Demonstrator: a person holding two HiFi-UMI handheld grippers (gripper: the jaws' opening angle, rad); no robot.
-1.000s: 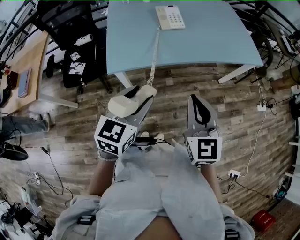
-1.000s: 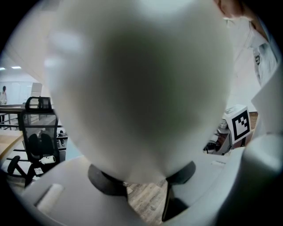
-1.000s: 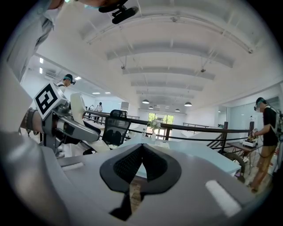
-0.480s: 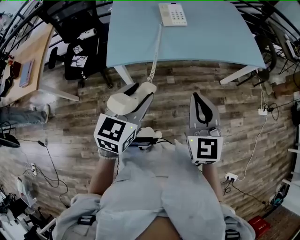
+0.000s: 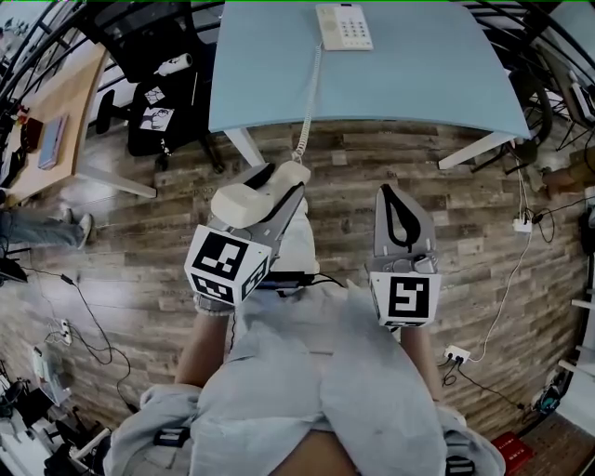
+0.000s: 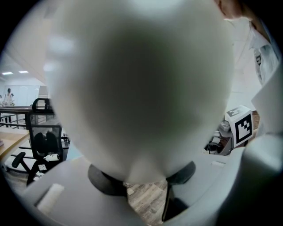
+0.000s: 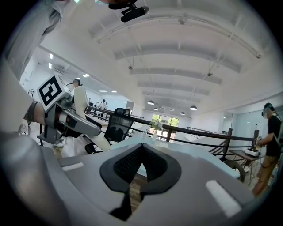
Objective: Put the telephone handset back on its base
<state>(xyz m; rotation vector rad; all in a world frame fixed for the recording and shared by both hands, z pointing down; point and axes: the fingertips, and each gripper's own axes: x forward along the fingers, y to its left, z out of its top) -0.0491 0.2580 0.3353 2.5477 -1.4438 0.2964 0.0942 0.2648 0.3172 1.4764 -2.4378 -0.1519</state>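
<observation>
My left gripper [image 5: 276, 186] is shut on the cream telephone handset [image 5: 251, 195], held over the wooden floor in front of the table. Up close, the handset [image 6: 137, 84] fills most of the left gripper view. Its coiled cord [image 5: 308, 107] runs up to the phone base [image 5: 343, 26], which sits at the far edge of the light blue table [image 5: 418, 84]. My right gripper [image 5: 392, 197] is shut with nothing in it, level with the left one; its pads [image 7: 152, 165] meet in the right gripper view.
A black office chair [image 5: 153, 121] stands left of the table, with a wooden desk [image 5: 46, 130] further left. Cables and a power strip [image 5: 460, 351] lie on the floor at right. A railing and other people show far off in the right gripper view.
The view has crept forward slightly, so the table and phone base sit a little higher in the frame. Both grippers hold the same pose and the handset stays gripped.
</observation>
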